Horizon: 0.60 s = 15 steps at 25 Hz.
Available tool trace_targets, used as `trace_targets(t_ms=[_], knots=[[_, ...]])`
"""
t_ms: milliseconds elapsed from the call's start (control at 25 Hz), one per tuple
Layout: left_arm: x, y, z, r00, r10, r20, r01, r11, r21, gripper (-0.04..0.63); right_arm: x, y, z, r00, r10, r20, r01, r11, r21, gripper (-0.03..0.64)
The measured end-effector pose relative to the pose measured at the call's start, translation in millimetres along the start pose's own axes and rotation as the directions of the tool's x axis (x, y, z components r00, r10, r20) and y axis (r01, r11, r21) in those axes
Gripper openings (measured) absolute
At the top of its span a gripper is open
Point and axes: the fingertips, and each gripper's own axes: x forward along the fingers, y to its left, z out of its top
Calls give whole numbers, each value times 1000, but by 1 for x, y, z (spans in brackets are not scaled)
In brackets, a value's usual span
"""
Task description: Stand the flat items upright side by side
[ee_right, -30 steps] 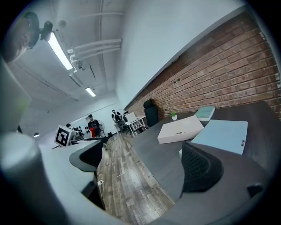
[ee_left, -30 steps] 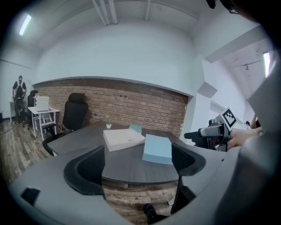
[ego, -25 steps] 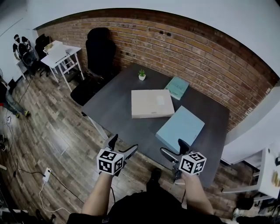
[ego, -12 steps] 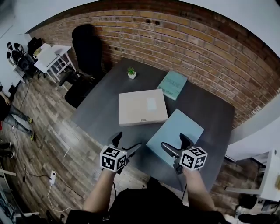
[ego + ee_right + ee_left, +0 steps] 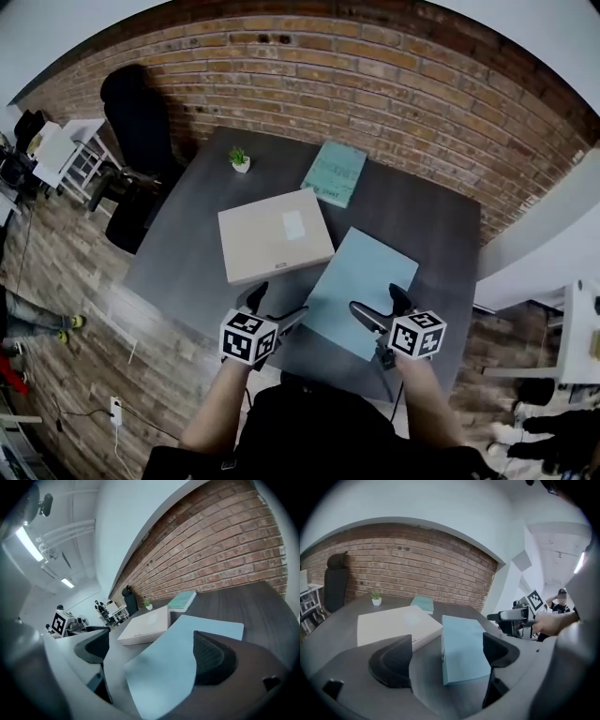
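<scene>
Three flat items lie on the dark grey table [image 5: 197, 220]: a beige box [image 5: 274, 233] at the middle, a large light-blue box [image 5: 355, 286] to its right near the front edge, and a small teal book [image 5: 334, 172] by the brick wall. My left gripper [image 5: 277, 307] is open over the table's front edge, just left of the light-blue box [image 5: 461, 646]. My right gripper [image 5: 380, 307] is open above that box's near right corner [image 5: 164, 667]. Neither holds anything.
A small potted plant [image 5: 240, 158] stands at the table's far left corner. A black office chair [image 5: 141, 141] sits left of the table. The brick wall [image 5: 375, 84] runs behind. A white desk [image 5: 572, 328] is at the right.
The view has shifted closer over the table. Both grippers have come forward to the front edge beside the light-blue box, still open.
</scene>
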Motion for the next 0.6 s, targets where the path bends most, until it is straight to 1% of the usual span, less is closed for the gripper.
trace_targets(t_ms=[120, 240, 400, 480, 600], knots=[[5, 5, 0, 998, -59, -12, 60, 998, 18, 492, -8, 1, -5, 998, -62, 11, 62, 997, 40, 569], [10, 9, -3, 995, -101, -19, 102, 994, 27, 491, -14, 4, -15, 993, -120, 11, 119, 991, 58, 568], [19, 9, -13, 988, -148, -34, 149, 989, 6, 490, -22, 4, -34, 984, -181, -2, 180, 980, 80, 568], [28, 5, -20, 984, -171, -56, 171, 985, -3, 489, -25, -3, -39, 977, -211, -12, 211, 973, 88, 569], [46, 0, -26, 975, -196, -99, 199, 980, 20, 489, -25, -23, -39, 965, -263, -12, 263, 960, 93, 569]])
